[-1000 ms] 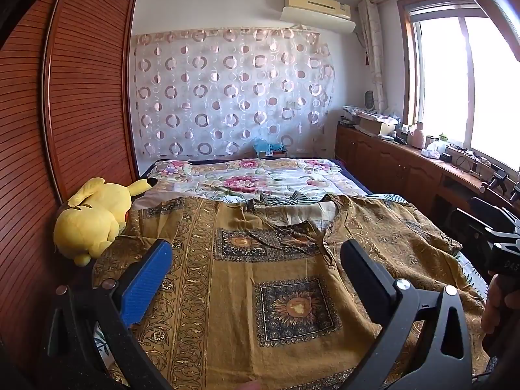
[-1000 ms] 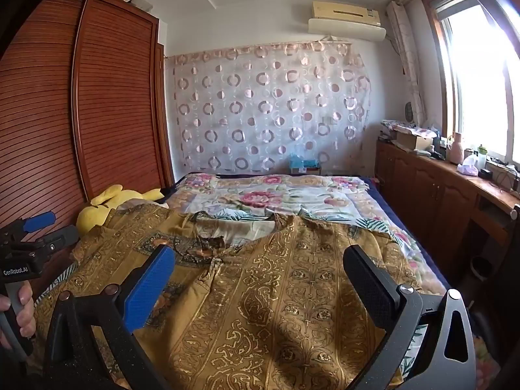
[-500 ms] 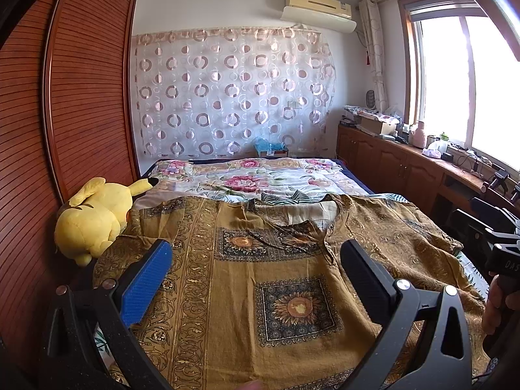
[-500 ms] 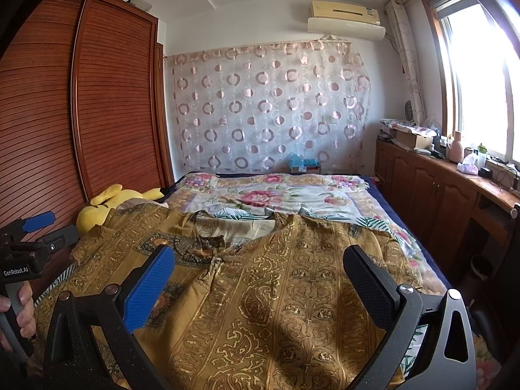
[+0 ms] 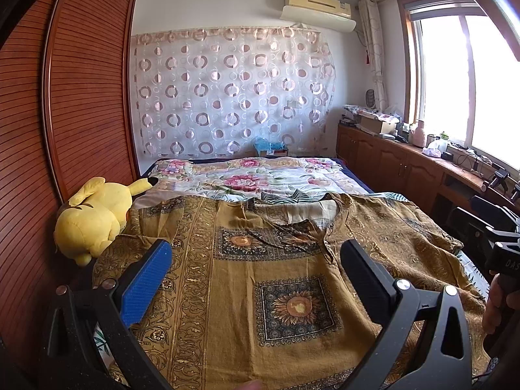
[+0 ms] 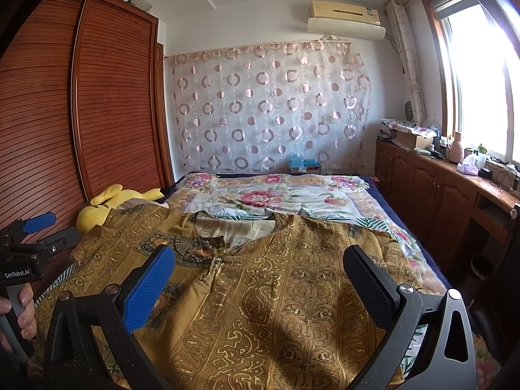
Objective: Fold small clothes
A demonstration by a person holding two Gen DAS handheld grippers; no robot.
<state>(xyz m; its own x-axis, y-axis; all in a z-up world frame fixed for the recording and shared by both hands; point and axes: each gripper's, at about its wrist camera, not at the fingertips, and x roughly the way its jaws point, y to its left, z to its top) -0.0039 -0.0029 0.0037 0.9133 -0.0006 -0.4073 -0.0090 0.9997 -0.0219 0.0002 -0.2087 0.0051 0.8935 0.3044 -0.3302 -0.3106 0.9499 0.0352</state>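
Note:
A golden-brown patterned shirt lies spread flat on the bed, collar towards the far end; it also shows in the right wrist view. My left gripper is open and empty, held above the shirt's left half. My right gripper is open and empty above the shirt's right half. Each gripper shows at the edge of the other's view: the right one and the left one.
A yellow plush toy lies at the bed's left edge beside the wooden wardrobe. A floral quilt covers the far bed. Wooden cabinets with clutter run along the right under the window.

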